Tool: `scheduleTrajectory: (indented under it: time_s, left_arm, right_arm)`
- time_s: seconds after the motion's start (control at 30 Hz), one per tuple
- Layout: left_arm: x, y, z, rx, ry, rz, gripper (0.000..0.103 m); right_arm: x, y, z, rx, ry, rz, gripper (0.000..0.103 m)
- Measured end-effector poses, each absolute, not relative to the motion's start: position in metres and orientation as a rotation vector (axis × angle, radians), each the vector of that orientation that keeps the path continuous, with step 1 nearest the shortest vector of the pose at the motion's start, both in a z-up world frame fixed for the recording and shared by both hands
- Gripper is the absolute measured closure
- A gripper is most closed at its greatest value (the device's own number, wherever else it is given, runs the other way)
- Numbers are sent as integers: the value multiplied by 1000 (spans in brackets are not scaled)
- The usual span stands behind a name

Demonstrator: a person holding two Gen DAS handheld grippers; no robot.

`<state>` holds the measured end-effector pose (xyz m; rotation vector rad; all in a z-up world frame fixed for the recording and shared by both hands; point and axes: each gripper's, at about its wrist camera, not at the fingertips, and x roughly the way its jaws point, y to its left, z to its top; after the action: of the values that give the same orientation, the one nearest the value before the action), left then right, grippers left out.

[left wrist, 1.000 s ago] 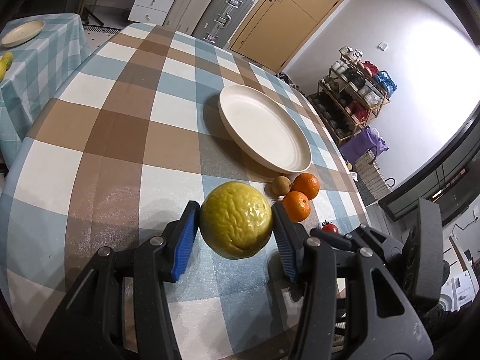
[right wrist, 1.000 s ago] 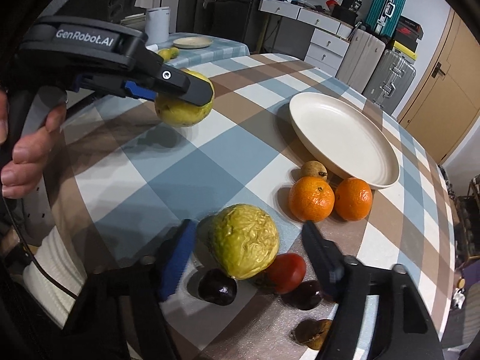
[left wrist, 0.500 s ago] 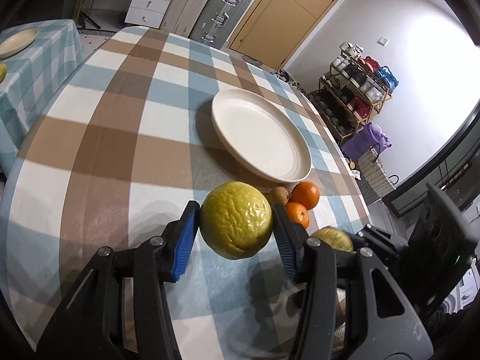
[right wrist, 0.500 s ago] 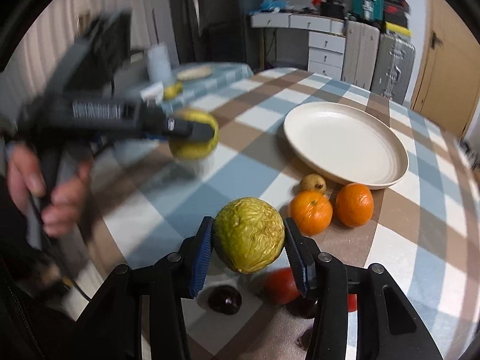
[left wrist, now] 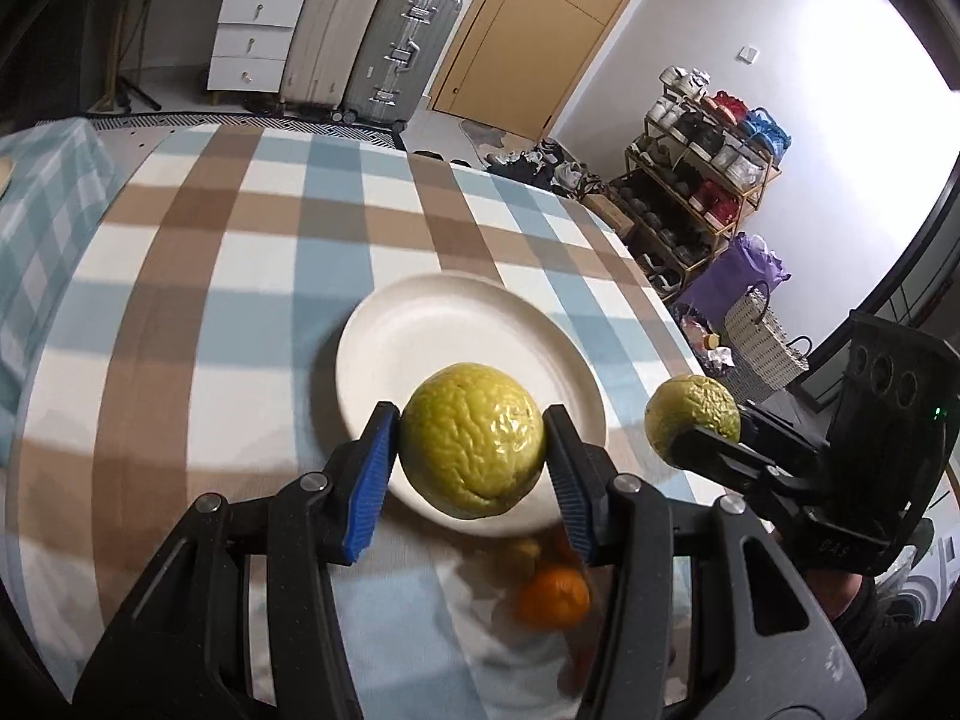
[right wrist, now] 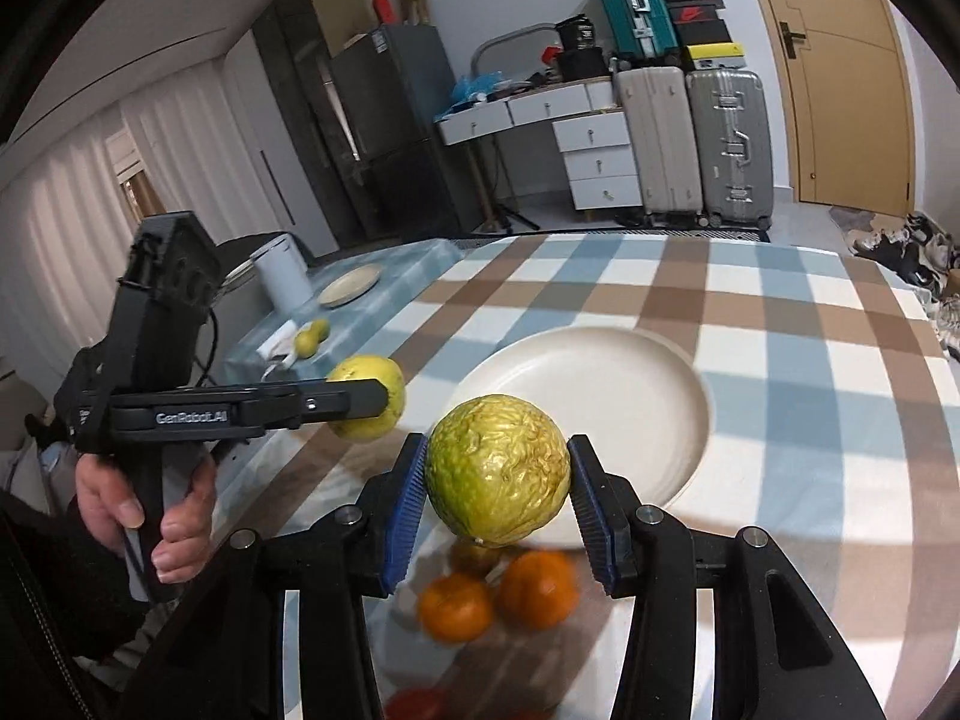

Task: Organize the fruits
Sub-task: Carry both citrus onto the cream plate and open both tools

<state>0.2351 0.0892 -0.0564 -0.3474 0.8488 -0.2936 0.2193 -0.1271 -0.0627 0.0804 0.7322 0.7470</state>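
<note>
My left gripper [left wrist: 472, 453] is shut on a wrinkled yellow fruit [left wrist: 472, 447] and holds it above the near rim of the white plate [left wrist: 432, 330]. My right gripper [right wrist: 498, 477] is shut on a wrinkled yellow-green fruit [right wrist: 498, 471] and holds it above the near left rim of the plate [right wrist: 606, 384]. Each gripper shows in the other view, the right gripper [left wrist: 690, 420] and the left gripper [right wrist: 366, 399], both with their fruit. Two oranges [right wrist: 498, 594] and a small brown fruit lie blurred on the cloth below.
The round table carries a checked blue, brown and white cloth [left wrist: 240, 276]. A red tomato [right wrist: 420, 705] lies at the near edge. A side table [right wrist: 360, 300] at the left holds a small plate, a white pot and yellow fruit.
Both grippers have risen and moved forward toward the plate with their fruit. The right gripper closed on the yellow-green fruit and lifted it off the table.
</note>
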Motion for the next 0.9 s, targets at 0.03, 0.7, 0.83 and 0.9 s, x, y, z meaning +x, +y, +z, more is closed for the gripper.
scheduleTrajectory:
  time_s: [0.03, 0.7, 0.83, 0.9]
  left_arm:
    - [245, 86, -55, -324, 846, -281, 57]
    - [374, 58, -118, -222, 955, -301, 57]
    - [379, 57, -127, -223, 968, -323, 57]
    - [381, 54, -129, -214, 967, -326, 57]
  right_arm:
    - [228, -130, -63, 94, 737, 749, 56]
    - [361, -116, -114, 176, 865, 777, 56]
    - [374, -113, -126, 193, 897, 776, 56]
    - [377, -112, -132, 204, 915, 778, 56]
